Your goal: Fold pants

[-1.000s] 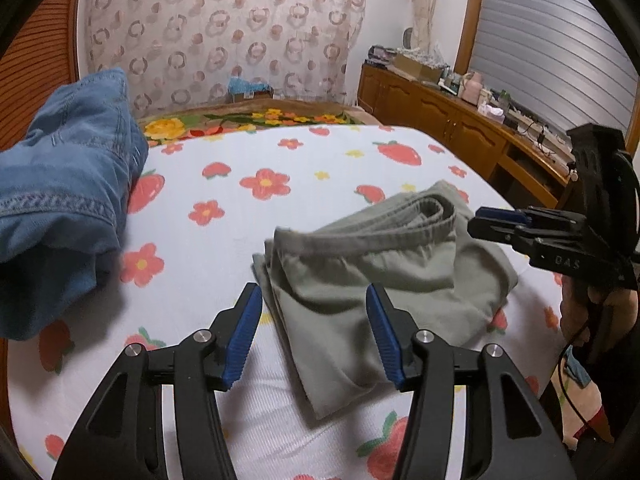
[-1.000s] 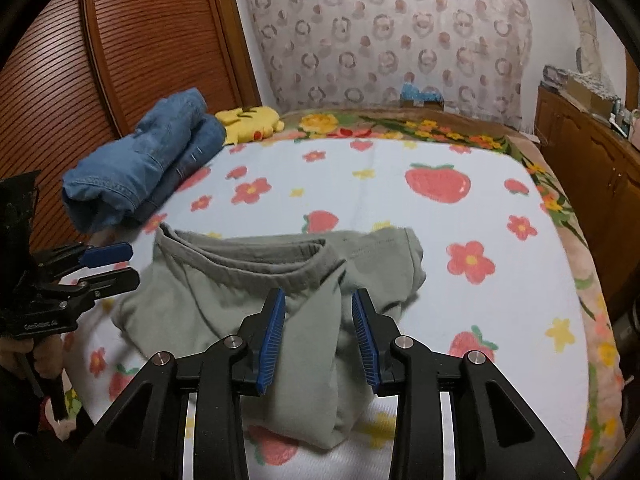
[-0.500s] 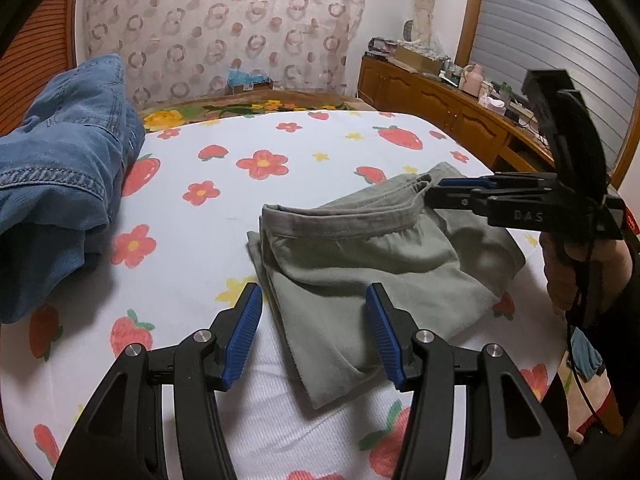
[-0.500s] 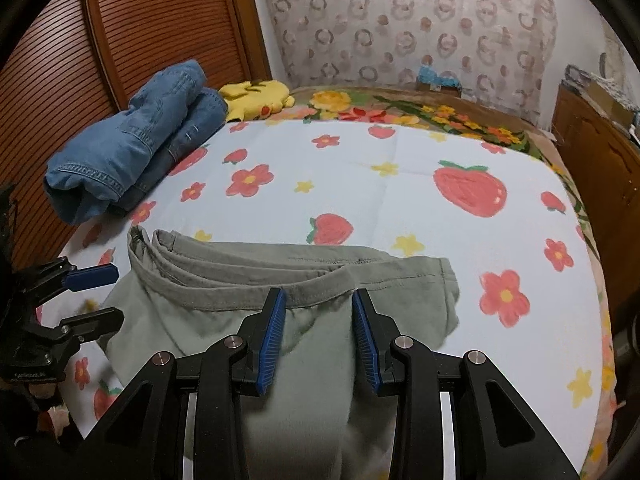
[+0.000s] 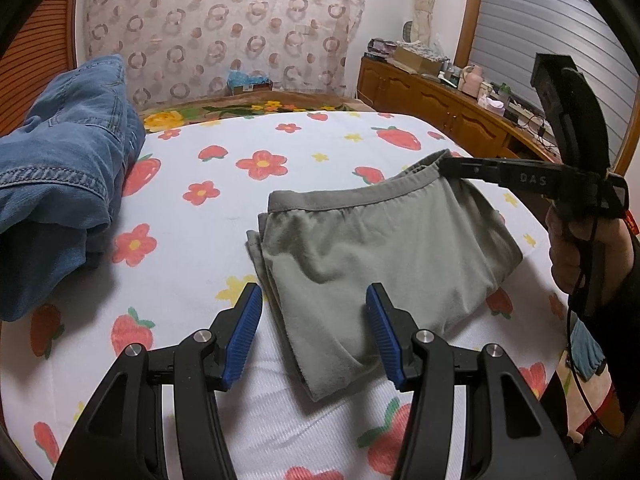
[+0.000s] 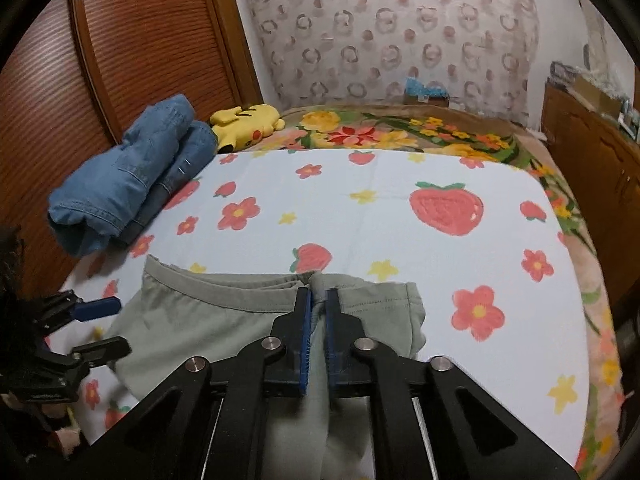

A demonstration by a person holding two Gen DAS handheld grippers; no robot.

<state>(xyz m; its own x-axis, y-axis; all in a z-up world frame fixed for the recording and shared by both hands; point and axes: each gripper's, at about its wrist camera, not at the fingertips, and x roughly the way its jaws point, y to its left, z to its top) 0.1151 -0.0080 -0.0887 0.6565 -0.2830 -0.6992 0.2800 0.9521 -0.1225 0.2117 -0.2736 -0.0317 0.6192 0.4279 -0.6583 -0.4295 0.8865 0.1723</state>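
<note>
Strawberry-print bed sheet (image 5: 320,148) carries grey pants (image 5: 372,248). Right claw (image 6: 319,300), jaws just closing, pinches the waistband; left claw (image 5: 314,320) is spread, empty. Risk: only the top layer is caught ahead of the claw, so the folded stack could peel apart.

A white bedsheet (image 6: 400,208) printed with red strawberries and flowers is spreading out ahead of the claw. A bundle of rolled blue denim jeans (image 6: 132,176) is lying far off to the claw's left, against a reddish slatted wooden door (image 6: 132,40). A yellow plush toy (image 6: 248,122) is sitting just beyond the denim (touching it, as far as can be told). A brown wooden cabinet (image 5: 436,104) is standing off to the right.
</note>
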